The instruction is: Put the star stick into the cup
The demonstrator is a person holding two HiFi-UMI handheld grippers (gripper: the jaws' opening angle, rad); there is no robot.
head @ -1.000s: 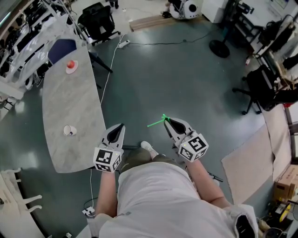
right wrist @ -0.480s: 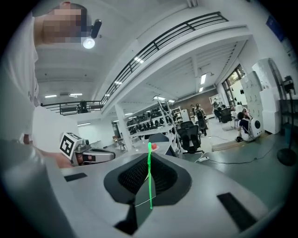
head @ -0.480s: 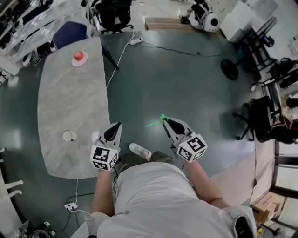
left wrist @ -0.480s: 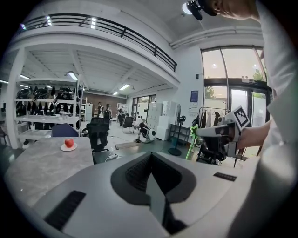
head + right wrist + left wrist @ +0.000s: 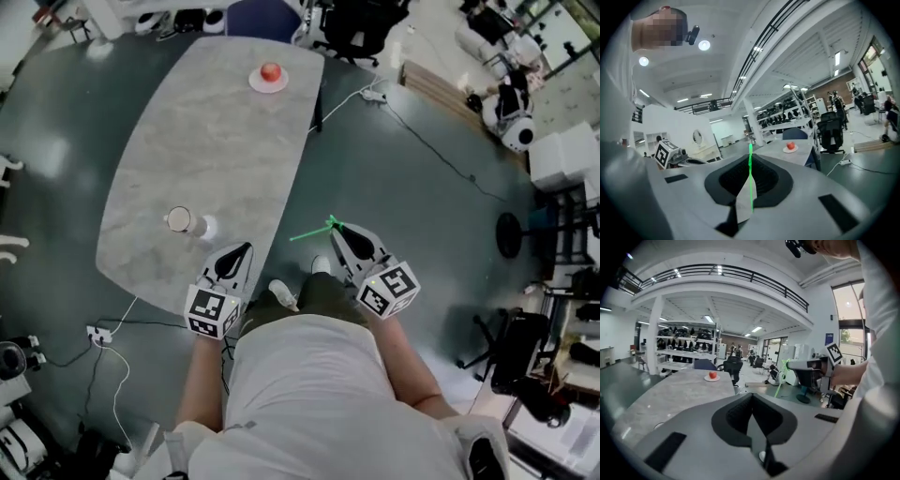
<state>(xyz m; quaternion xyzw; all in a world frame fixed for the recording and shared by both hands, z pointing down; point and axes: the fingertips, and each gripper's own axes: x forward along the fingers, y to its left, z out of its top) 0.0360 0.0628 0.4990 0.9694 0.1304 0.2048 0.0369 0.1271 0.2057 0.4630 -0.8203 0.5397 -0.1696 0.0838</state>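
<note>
Grey table [image 5: 216,122] carries the cup [image 5: 178,219]; well right of the cup, the right gripper [image 5: 336,232] pinches the star stick [image 5: 307,233], its length pointing toward the cup. The left gripper [image 5: 244,251], nearer the cup, is pressed together, empty.

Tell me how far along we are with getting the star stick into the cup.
Done: the star stick is picked up, clamped in the right tongs. In hand: it is held over the floor beside the table. Left: reach the cup on the table and drop it in. The left tongs are shut and empty.
</note>
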